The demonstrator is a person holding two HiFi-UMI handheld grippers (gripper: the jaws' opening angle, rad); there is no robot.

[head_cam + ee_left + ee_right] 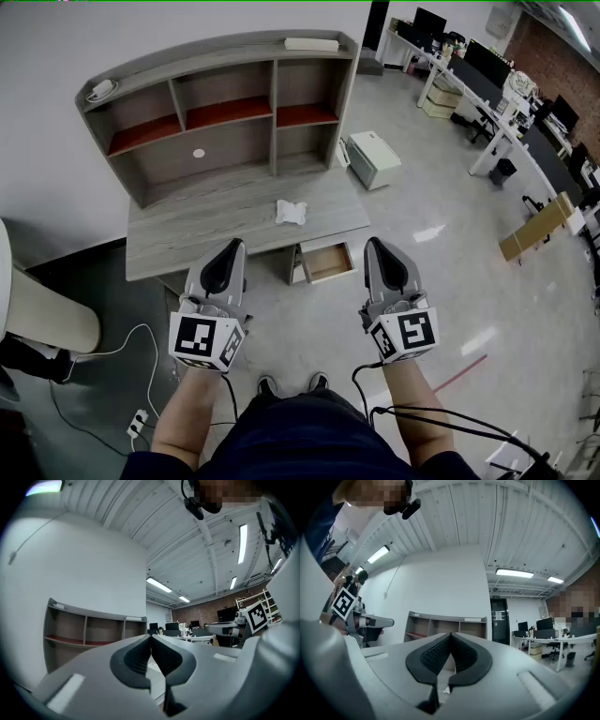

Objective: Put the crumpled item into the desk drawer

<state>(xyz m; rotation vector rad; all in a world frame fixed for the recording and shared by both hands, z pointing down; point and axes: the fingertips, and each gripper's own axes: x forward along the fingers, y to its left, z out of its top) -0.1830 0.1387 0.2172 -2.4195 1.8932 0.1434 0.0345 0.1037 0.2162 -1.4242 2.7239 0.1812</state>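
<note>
A crumpled white item (290, 212) lies on the right part of the grey wooden desk top (206, 230). Under the desk's right end a small drawer (327, 262) stands pulled open, and its inside looks bare. My left gripper (234, 245) hangs shut in front of the desk's front edge, holding nothing. At the same height, just right of the drawer, my right gripper (373, 243) is also shut and holds nothing. Both sit nearer to me than the crumpled item. In the left gripper view the left gripper (151, 637) points toward the shelf unit (89, 630). In the right gripper view the right gripper (450, 634) does too.
A shelf unit (216, 112) stands on the desk's back, with a white bar (311, 44) on its top. A white box (373, 159) sits on the floor to the right. A pale chair (42, 314) and cables (141, 375) are at left. Office desks with monitors (487, 84) line the far right.
</note>
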